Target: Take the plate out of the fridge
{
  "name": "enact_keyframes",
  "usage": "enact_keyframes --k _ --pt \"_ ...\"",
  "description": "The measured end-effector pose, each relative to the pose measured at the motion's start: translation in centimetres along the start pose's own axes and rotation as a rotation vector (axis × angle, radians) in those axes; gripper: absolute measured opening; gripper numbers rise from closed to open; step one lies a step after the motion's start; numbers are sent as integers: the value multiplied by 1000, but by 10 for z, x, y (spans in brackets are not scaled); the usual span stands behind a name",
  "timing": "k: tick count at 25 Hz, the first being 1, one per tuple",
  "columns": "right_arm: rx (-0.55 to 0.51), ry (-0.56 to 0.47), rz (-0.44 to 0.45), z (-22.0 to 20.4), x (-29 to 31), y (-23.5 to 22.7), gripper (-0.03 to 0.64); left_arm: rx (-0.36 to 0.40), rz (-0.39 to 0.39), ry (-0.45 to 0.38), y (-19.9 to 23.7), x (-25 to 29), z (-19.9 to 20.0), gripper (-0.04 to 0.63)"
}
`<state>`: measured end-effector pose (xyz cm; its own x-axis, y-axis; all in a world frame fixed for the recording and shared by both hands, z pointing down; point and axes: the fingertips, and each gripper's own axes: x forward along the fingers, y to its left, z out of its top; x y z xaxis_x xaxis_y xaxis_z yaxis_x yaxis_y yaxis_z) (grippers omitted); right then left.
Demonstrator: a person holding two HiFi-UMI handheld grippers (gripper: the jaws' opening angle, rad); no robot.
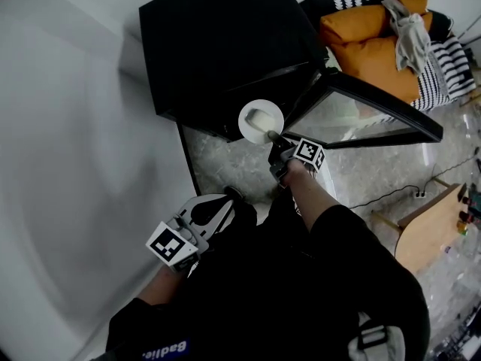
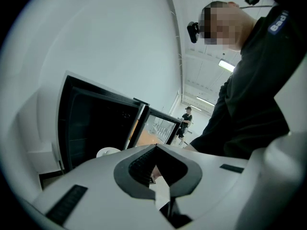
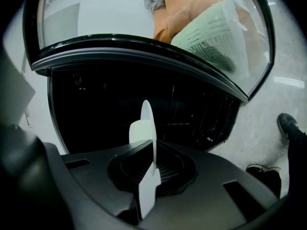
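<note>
While the fridge (image 1: 218,43) sits on the floor with its glass door (image 1: 368,115) swung wide open, the plate (image 1: 248,124) is right at its open mouth, clamped by the rim in the right tongs (image 3: 152,143). Their jaws are pinched almost fully together on the thin edge. One pale lump of something (image 1: 261,116) rides on the plate, can't say what it is. From the right gripper view the inside of the fridge is just dark with wire racks, and I can't make out anything else in there. The left tongs (image 2: 154,146) hang back low by the person's leg, jaw tips together and holding nothing. The door juts out on the right of the plate, so that side is boxed in. Behind the door there's a pile of two orange cushions (image 1: 368,43) with a grey cloth (image 1: 409,36) dumped on top and some black-and-white striped fabric (image 1: 447,62). A cable with a power strip (image 1: 417,192) runs across the floor toward a light wooden bench (image 1: 436,232). Count: one plate, one fridge, two tongs.
</note>
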<state>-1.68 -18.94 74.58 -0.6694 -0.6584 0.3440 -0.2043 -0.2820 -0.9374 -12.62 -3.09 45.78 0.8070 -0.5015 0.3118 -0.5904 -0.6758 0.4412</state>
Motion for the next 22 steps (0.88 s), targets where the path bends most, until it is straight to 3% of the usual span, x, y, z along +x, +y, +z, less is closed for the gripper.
enact_keyframes --k 5,15,22 --pt "-24 47 18 -7 -29 21 18 29 -2 -35 -7 -2 19 5" --pt "-44 154 32 -42 -75 80 18 17 49 -109 -3 -11 26 5" --pt "-53 191 69 -51 -108 127 18 64 1 -143 -18 5 48 5"
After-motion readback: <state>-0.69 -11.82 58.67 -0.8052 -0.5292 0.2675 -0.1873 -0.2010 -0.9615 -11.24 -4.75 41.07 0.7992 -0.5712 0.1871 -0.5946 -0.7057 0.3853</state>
